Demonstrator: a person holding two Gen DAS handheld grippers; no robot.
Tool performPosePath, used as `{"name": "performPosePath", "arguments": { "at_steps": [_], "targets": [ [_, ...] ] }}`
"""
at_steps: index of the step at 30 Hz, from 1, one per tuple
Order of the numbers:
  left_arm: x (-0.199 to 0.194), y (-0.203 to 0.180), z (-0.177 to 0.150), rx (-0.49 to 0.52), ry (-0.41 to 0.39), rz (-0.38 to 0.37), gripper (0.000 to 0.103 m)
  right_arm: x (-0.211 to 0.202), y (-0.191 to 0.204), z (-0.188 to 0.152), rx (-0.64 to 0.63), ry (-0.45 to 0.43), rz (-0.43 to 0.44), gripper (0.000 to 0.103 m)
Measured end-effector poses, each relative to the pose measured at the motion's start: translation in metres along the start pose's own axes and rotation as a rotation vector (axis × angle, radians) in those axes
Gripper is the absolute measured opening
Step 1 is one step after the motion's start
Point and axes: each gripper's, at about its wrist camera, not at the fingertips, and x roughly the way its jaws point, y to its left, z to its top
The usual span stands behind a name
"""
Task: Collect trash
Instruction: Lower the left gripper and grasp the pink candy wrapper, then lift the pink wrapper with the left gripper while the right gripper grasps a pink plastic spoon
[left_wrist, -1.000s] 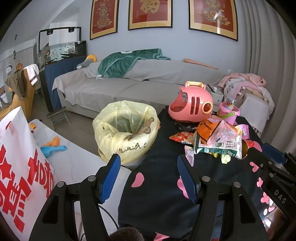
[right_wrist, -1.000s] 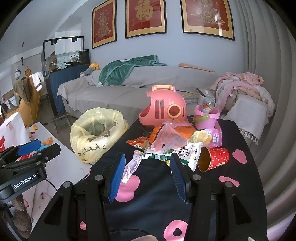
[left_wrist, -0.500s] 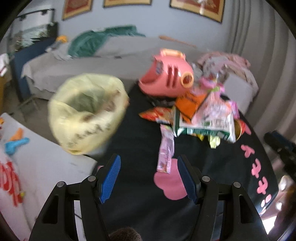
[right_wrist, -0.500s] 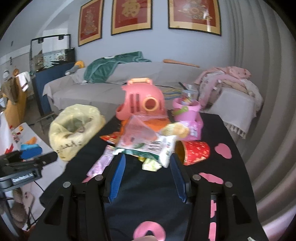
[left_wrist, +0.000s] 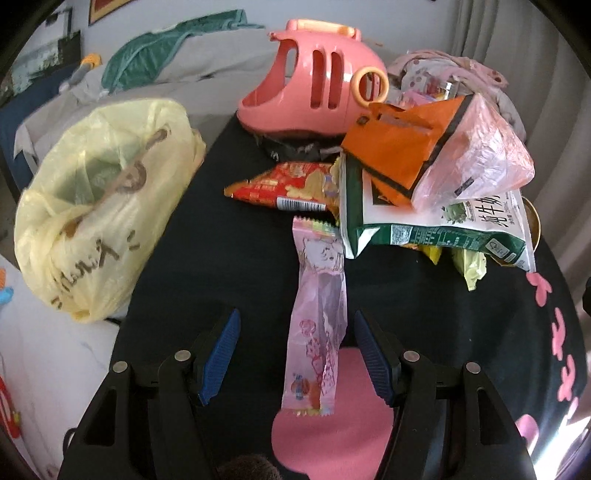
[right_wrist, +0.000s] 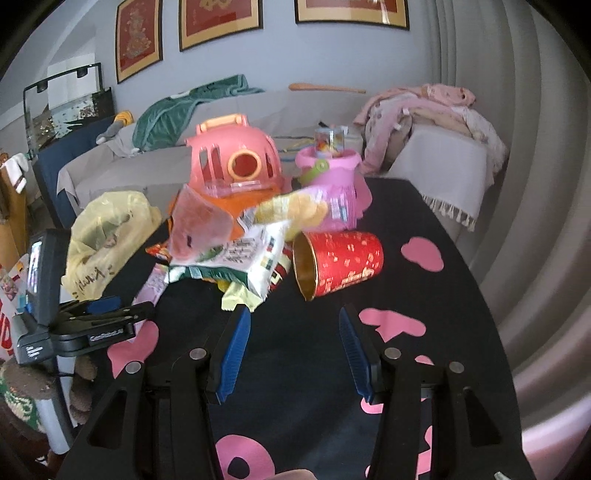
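Note:
A long pink wrapper (left_wrist: 317, 314) lies flat on the black cloth, its near end between the fingers of my open left gripper (left_wrist: 297, 354), which do not touch it. Behind it sits a heap of trash: a red snack wrapper (left_wrist: 288, 184), a white-green carton pack (left_wrist: 436, 221), an orange bag (left_wrist: 399, 147) and a clear pink plastic bag (left_wrist: 476, 155). A yellow trash bag (left_wrist: 96, 206) stands open at the table's left edge. My right gripper (right_wrist: 293, 350) is open and empty, just short of a red paper cup (right_wrist: 340, 262) lying on its side. The left gripper (right_wrist: 107, 314) shows at the right wrist view's left.
A pink toy carrier (left_wrist: 317, 88) and a pink bucket (right_wrist: 332, 177) stand behind the heap. The black tablecloth (left_wrist: 229, 258) carries pink shapes. A grey sofa (right_wrist: 155, 162) with a green blanket runs along the back; clothes are piled on the right.
Both grippers have come forward and down toward the heap. The left one swung right from the yellow bag until the pink wrapper lay between its fingers; the red cup is closer to the right one.

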Motion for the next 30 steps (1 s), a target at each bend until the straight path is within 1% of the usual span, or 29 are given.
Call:
{"name": "performPosePath", "arguments": {
  "at_steps": [2, 6, 9, 11, 14, 16, 17, 18, 19, 20, 21, 23, 25, 27, 28, 29, 30],
  "targets": [
    [0.001, 0.0, 0.001, -0.001, -0.001, -0.003, 0.064, 0.005, 0.0, 0.0, -0.007, 0.001, 0.004, 0.048],
    [0.001, 0.0, 0.0, -0.003, -0.005, -0.001, 0.065, 0.014, 0.003, 0.009, -0.049, -0.025, 0.022, 0.048],
    [0.001, 0.001, 0.001, 0.008, 0.008, -0.006, 0.065, 0.018, 0.002, 0.025, -0.056, -0.055, 0.074, 0.048],
    [0.002, 0.006, 0.005, -0.009, 0.025, -0.035, 0.065, 0.02, 0.004, 0.039, -0.061, -0.077, 0.122, 0.048],
    [0.001, 0.014, 0.007, -0.028, 0.036, -0.083, 0.065, 0.024, 0.016, 0.065, -0.096, -0.115, 0.176, 0.048],
    [0.0, 0.015, 0.006, -0.032, 0.027, -0.092, 0.062, 0.03, 0.032, 0.082, -0.132, -0.133, 0.225, 0.048],
    [0.0, 0.014, 0.005, -0.023, 0.02, -0.066, 0.055, 0.034, 0.04, 0.087, -0.151, -0.134, 0.244, 0.048],
    [0.0, 0.013, 0.004, -0.017, 0.016, -0.047, 0.044, 0.042, 0.051, 0.093, -0.178, -0.122, 0.263, 0.048],
    [-0.001, 0.012, 0.003, -0.01, 0.01, -0.029, 0.036, 0.049, 0.06, 0.097, -0.197, -0.102, 0.268, 0.048],
    [-0.002, 0.014, 0.003, -0.015, 0.008, -0.033, 0.021, 0.059, 0.068, 0.099, -0.212, -0.075, 0.268, 0.048],
    [-0.002, 0.018, 0.004, -0.03, 0.017, -0.055, 0.014, 0.07, 0.075, 0.1, -0.222, -0.042, 0.271, 0.048],
    [-0.006, 0.024, 0.003, -0.051, 0.025, -0.09, 0.011, 0.088, 0.081, 0.096, -0.232, 0.022, 0.266, 0.048],
    [-0.014, 0.028, 0.003, -0.052, 0.01, -0.103, 0.01, 0.094, 0.078, 0.086, -0.232, 0.057, 0.252, 0.045],
    [-0.028, 0.031, 0.002, -0.054, -0.012, -0.118, 0.01, 0.093, 0.069, 0.075, -0.213, 0.07, 0.272, 0.037],
    [-0.037, 0.032, 0.002, -0.056, -0.026, -0.134, 0.01, 0.089, 0.063, 0.071, -0.197, 0.067, 0.29, 0.036],
    [-0.042, 0.033, 0.003, -0.056, -0.037, -0.142, 0.01, 0.084, 0.058, 0.067, -0.185, 0.058, 0.302, 0.032],
    [-0.048, 0.032, 0.003, -0.054, -0.048, -0.147, 0.01, 0.078, 0.054, 0.064, -0.181, 0.052, 0.306, 0.025]
  ]
}}
